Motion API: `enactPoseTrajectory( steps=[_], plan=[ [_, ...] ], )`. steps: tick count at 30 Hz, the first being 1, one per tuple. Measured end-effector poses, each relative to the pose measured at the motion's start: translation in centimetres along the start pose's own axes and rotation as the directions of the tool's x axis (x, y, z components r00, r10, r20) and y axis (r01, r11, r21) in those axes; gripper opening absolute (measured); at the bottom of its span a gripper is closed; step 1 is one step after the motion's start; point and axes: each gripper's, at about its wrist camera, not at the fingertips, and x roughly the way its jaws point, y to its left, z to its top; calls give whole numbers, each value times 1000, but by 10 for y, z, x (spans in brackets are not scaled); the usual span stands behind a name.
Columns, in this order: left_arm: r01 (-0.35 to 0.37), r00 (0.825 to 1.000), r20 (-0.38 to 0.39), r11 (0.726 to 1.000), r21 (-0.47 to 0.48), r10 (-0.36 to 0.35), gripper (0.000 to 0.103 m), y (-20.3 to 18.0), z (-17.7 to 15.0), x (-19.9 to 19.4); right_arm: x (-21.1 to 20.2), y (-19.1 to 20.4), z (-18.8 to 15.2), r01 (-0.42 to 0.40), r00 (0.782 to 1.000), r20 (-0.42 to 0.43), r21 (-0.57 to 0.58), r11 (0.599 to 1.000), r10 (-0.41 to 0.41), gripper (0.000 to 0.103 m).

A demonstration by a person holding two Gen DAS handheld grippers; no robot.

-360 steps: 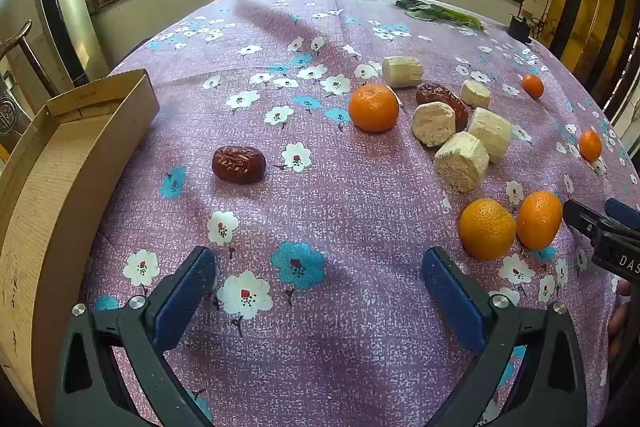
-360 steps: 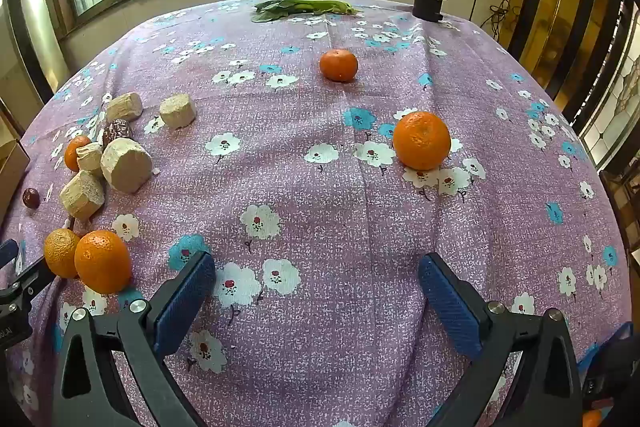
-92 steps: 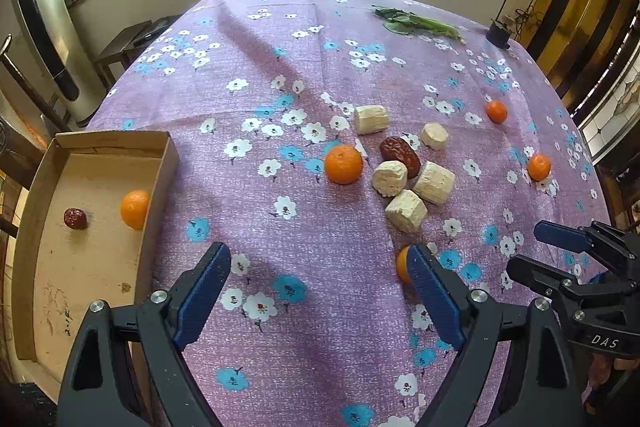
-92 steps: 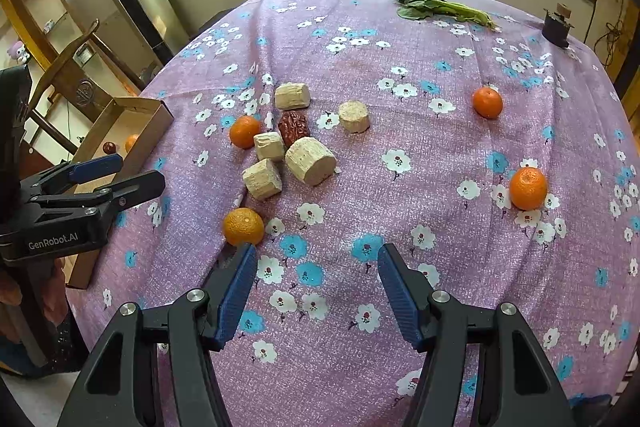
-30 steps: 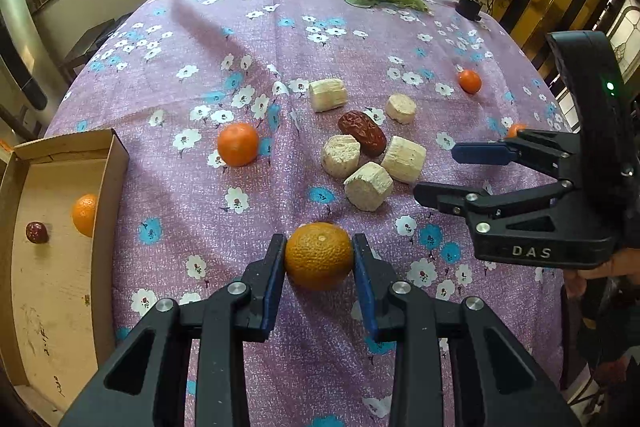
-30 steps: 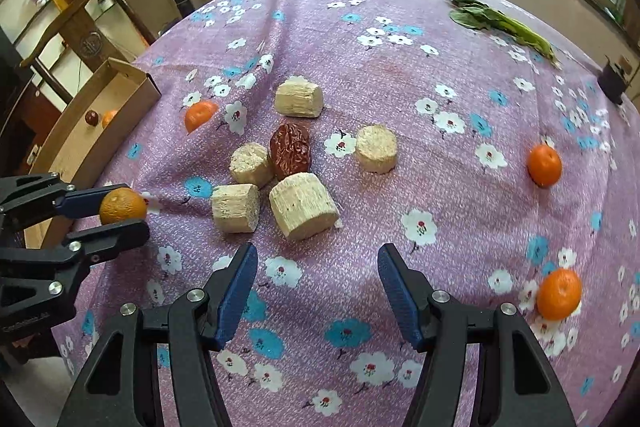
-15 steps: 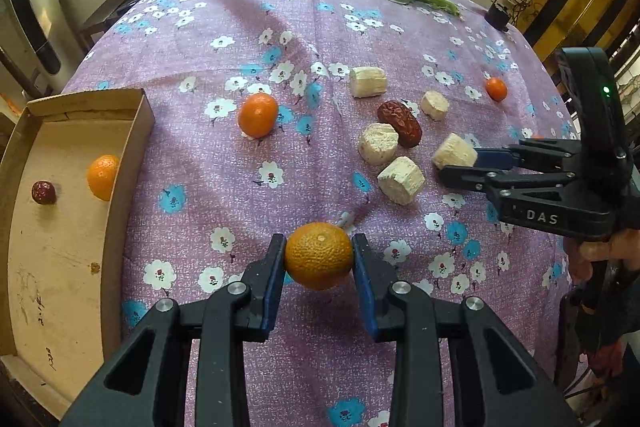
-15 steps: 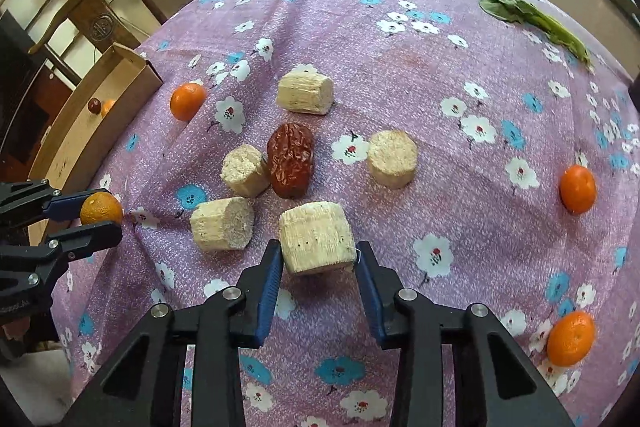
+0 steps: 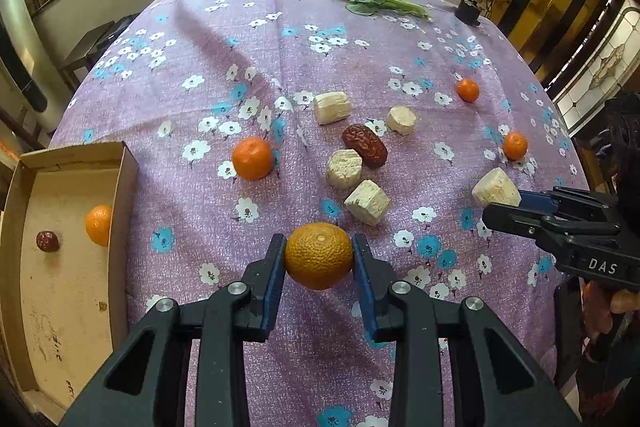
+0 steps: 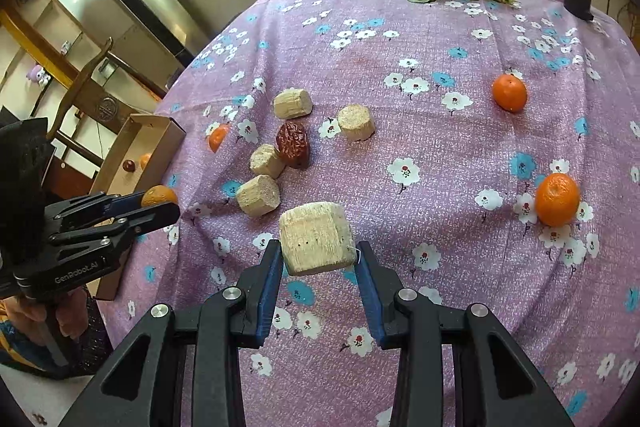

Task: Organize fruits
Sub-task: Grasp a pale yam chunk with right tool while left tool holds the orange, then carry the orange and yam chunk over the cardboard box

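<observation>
Five oranges [image 9: 253, 157], five cane chunks [image 9: 344, 168], two dates [image 9: 364, 145] are showing (box [image 9: 60, 267] holding an orange and a date); left tongs [image 9: 319, 257] are clamping an orange, right tongs [image 10: 318, 259] a chunk.

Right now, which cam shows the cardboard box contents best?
Left wrist: the open cardboard box shows a mandarin and a red date on its floor. Right wrist shows the box small, far and edge-on.
</observation>
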Motion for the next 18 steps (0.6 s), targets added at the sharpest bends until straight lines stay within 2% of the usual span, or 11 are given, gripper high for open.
enactPoseTrajectory(
  steps=[4,10,18],
  plan=[
    [1,999,33,1000,24,-2,31,-3,10,-10,-12,7,-4,4,1000,31,15,1000,-4,40],
    [-18,997,78,1000,0,18,31,13,16,-27,-19,22,-1,-11,998,61,18,1000,10,40],
    [-102,988,106,987,-122,115,32,78,2,-48,3,69,18,-62,998,23,-91,994,64,40]
  ],
)
